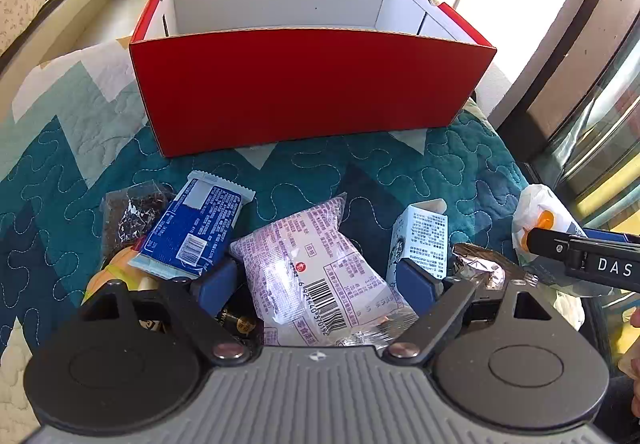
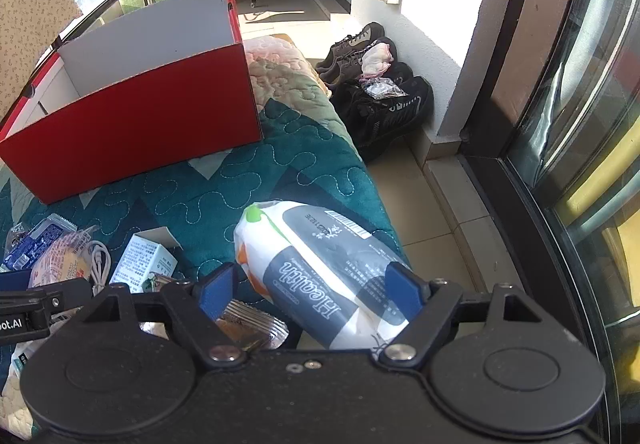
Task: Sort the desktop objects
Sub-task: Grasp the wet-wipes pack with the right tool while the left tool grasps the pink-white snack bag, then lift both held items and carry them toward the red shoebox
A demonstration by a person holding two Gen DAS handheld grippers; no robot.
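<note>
A red cardboard box (image 1: 304,92) with a white inside stands open at the back of the quilt; it also shows in the right wrist view (image 2: 132,116). My left gripper (image 1: 316,280) is open, its blue pads on either side of a pink snack packet (image 1: 316,264). My right gripper (image 2: 312,286) is open around a white and grey "Health" tissue pack (image 2: 320,268), which also shows at the right of the left wrist view (image 1: 540,220).
On the teal quilt (image 1: 400,172) lie a blue wafer packet (image 1: 192,232), a dark clear bag (image 1: 132,212), a small white carton (image 1: 424,236), a foil wrapper (image 1: 480,264) and a white cable (image 2: 100,260). Shoes (image 2: 376,92) stand on the floor beyond the quilt's right edge.
</note>
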